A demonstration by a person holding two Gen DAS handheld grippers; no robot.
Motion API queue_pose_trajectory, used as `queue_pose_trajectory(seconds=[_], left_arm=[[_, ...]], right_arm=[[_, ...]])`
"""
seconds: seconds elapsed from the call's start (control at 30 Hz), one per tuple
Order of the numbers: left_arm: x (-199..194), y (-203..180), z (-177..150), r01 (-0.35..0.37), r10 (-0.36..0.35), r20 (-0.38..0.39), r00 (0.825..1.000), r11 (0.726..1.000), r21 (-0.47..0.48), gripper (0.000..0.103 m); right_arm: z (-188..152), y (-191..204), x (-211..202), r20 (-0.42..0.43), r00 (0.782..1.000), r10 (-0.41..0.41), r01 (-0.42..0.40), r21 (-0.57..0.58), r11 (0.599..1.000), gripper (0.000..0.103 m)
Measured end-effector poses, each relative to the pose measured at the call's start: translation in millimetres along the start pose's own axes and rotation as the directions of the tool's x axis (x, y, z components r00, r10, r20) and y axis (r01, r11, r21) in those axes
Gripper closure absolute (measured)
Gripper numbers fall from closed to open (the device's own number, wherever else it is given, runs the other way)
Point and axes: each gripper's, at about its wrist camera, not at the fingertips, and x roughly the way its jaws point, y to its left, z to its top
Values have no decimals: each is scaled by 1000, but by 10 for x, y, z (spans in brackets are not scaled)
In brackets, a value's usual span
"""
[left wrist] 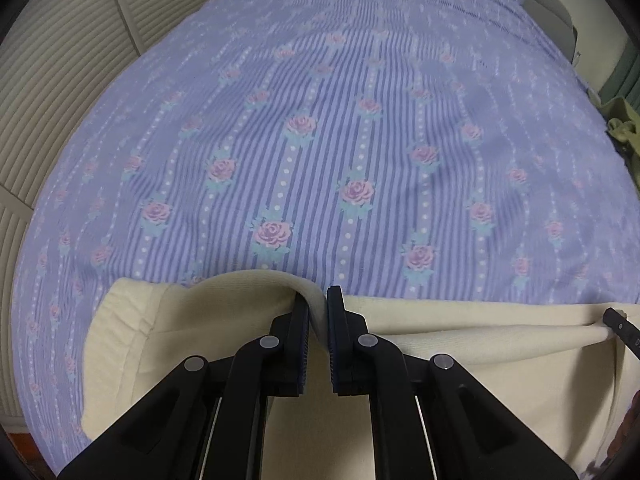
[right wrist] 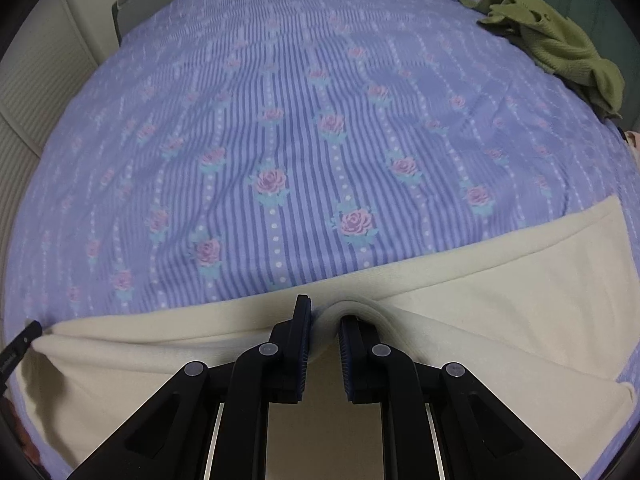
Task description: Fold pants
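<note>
Cream pants (left wrist: 208,320) lie across the near edge of a bed covered by a purple striped sheet with roses (left wrist: 320,140). My left gripper (left wrist: 318,300) is shut on a fold of the cream fabric, which bulges up between its black fingers. In the right wrist view my right gripper (right wrist: 326,312) is shut on another pinch of the same pants (right wrist: 520,280). A stretch of fabric runs taut between both grippers. The right gripper's tip (left wrist: 622,326) shows at the right edge of the left view, and the left gripper's tip (right wrist: 22,340) at the left edge of the right view.
A crumpled green garment (right wrist: 556,44) lies at the far right corner of the bed sheet (right wrist: 280,120). Louvred cream closet doors (left wrist: 68,60) stand along the left side. A grey headboard (left wrist: 548,4) is at the far end.
</note>
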Motion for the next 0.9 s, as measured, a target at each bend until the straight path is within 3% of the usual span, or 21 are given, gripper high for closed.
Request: queue_pose_trajectory(seconds=[0.13, 0.2, 0.27, 0.3, 0.33, 0.4, 0.5, 0.63, 0.73, 0.9], left_arm=[[161, -31, 77, -4, 3, -59, 998, 1000, -12, 89], [165, -47, 93, -2, 1, -78, 997, 1000, -18, 85], [58, -48, 97, 12, -13, -68, 998, 1000, -18, 64], [-22, -39, 110, 17, -18, -45, 999, 1000, -20, 29], [-144, -23, 106, 16, -16, -6, 1000, 1000, -20, 15], [-398, 1, 84, 19, -18, 53, 998, 1000, -12, 14], [-739, -18, -31, 83, -85, 49, 995, 996, 37, 14], [-1227, -79, -289, 140, -150, 74, 986, 981, 132, 14], [-1616, -138, -504, 157, -181, 92, 979, 963, 219, 14], [-2341, -386, -928, 182, -250, 144, 957, 910, 373, 14]], right_arm=[[4, 35, 85, -31, 999, -22, 22, 2, 1000, 84], [7, 75, 54, -41, 999, -8, 7, -8, 1000, 70], [-7, 130, -45, -43, 997, 60, -60, -8, 998, 41], [-10, 156, -106, -36, 997, 75, -75, -11, 997, 37], [-26, 188, -202, -25, 996, 85, -85, -17, 996, 36], [-76, 217, -398, -17, 993, 113, -114, -19, 993, 36], [-197, 253, -708, 10, 987, 163, -163, -39, 986, 36], [-482, 246, -1273, 69, 983, 172, -165, -100, 981, 36], [-645, 119, -1692, 116, 979, 168, -152, -131, 980, 36], [-1031, -145, -2346, 170, 970, 171, -156, -97, 983, 36]])
